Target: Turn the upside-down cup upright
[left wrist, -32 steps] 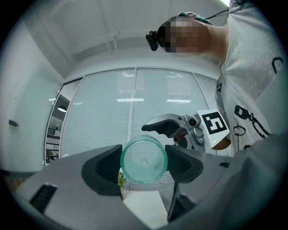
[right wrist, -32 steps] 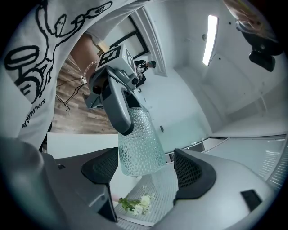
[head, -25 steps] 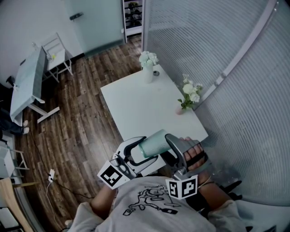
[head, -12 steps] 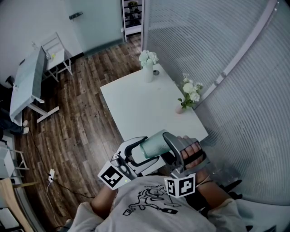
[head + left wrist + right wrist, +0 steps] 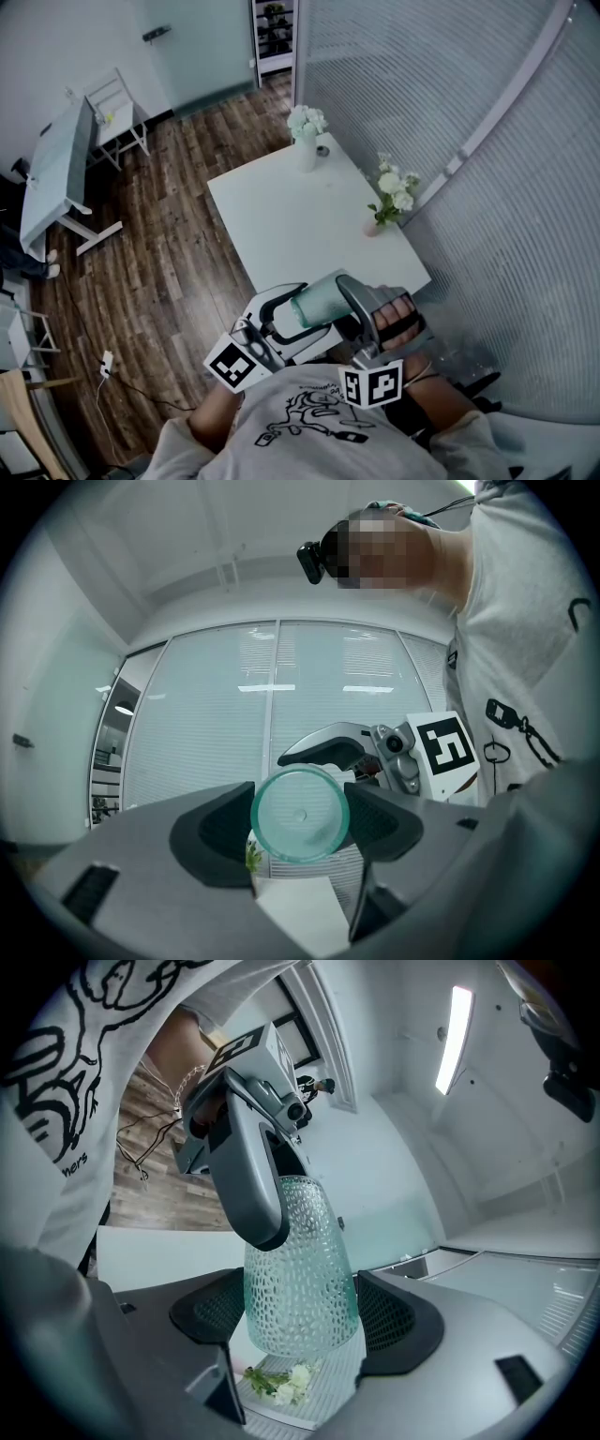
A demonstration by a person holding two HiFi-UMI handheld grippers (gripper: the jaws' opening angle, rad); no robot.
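Hanging in mid-air close to the person's chest, over the near end of the white table (image 5: 300, 220) as the head view has it, the green dimpled cup (image 5: 317, 298) lies roughly on its side, caught between both grippers at once.

The left gripper (image 5: 300, 819) has its jaws set wide and closed on the cup's narrower end. In the left gripper view the round, closed base faces the camera and fills the gap, with both dark pads touching its edge. One curved grey finger of the other gripper shows just behind the cup.

The right gripper (image 5: 302, 1321) comes in from the opposite side, crossing the cup's length. In the right gripper view the textured wall stands between its jaws, wider end low in the picture, and both pads meet the glass. They appear to be pressing on it, though how firmly is hard to judge. A finger of the left gripper lies over the cup's upper, narrower part there.

On the far side of the table stand two vases of white flowers (image 5: 306, 131) (image 5: 389, 202), well apart from the cup.
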